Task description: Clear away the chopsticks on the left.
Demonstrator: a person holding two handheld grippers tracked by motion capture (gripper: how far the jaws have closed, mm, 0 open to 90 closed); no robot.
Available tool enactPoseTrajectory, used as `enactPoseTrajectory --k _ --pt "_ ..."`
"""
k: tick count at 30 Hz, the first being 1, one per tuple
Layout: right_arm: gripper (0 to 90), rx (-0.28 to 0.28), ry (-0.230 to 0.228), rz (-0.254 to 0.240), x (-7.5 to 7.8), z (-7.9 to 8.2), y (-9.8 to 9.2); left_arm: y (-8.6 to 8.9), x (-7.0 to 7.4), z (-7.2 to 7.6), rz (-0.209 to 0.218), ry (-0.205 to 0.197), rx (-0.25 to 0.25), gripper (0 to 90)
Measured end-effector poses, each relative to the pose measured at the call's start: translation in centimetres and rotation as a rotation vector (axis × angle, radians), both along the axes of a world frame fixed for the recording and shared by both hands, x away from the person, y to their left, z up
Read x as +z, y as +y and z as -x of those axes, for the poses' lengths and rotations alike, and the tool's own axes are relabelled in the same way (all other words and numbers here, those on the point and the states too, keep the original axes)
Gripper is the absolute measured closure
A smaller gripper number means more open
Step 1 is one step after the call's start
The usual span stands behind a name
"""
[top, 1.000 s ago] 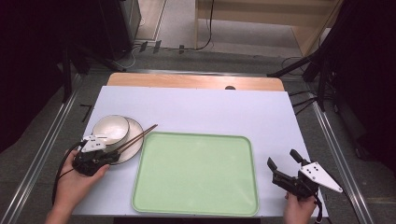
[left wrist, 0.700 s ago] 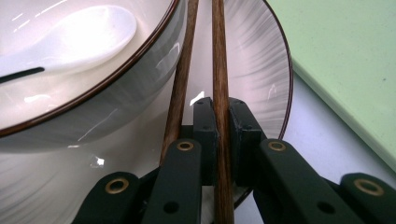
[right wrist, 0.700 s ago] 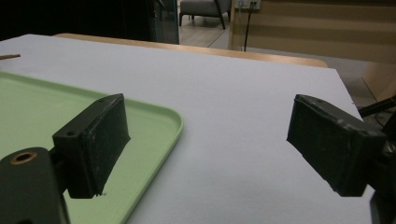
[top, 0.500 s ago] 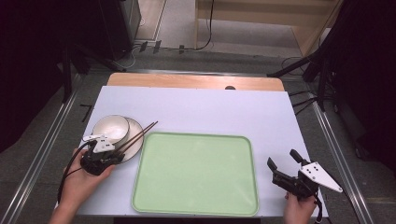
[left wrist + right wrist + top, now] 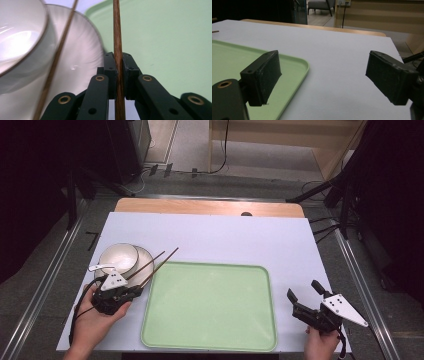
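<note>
- Dark room around a table [image 5: 210, 235] with a pale lilac-white top and a bare wooden strip along its 12 o'clock edge; metal rails run down both sides.
- Green tray [image 5: 210, 307], rounded rectangle, sits at centre toward 6 o'clock, nothing on it.
- Plate [image 5: 145, 260] at 9 o'clock of the tray, just beside the tray's left rim; a white bowl [image 5: 118, 258] stands on it.
- Left gripper [image 5: 137, 291], held in the left hand [image 5: 95, 320], sits at 6 o'clock of the plate, by the tray's near-left corner. Jaws pinched tight on one brown chopstick [image 5: 117, 50]; the stick runs up between the pads and points toward 1 o'clock, over the plate's edge.
- Second chopstick [image 5: 56, 62] lies loose across the plate beside the bowl, apart from the gripped one, not in the jaws.
- Right gripper [image 5: 306, 296], in the right hand [image 5: 320, 345], rests at 3 o'clock of the tray on bare table. Jaws spread wide, nothing between them; the right gripper view has the tray corner behind its left pad.
</note>
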State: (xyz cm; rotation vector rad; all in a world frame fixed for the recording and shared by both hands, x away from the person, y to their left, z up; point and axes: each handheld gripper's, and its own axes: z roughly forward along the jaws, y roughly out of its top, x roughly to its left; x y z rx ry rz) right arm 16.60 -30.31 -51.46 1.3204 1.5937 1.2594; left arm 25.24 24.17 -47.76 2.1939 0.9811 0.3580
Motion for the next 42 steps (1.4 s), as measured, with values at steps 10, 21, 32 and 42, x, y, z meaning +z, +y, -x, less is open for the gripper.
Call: enactPoseTrajectory --k 10,21,32,42 --pt "12.8 -0.006 0.0 -0.005 0.0 0.1 -0.2 -3.3 -1.5 1.6 0.064 0.097 -0.017 84.3" --pt "12.8 -0.006 0.0 -0.004 0.0 0.1 -0.2 -5.3 -3.5 2.8 0.071 0.165 -0.006 84.1" --pt "12.8 -0.006 0.002 -0.007 0.0 0.1 -0.2 -5.6 -3.8 3.0 0.06 0.15 0.018 83.7" --pt "12.8 -0.008 0.001 -0.008 0.0 0.1 -0.3 -5.4 -3.7 2.8 0.08 0.179 0.01 79.5"
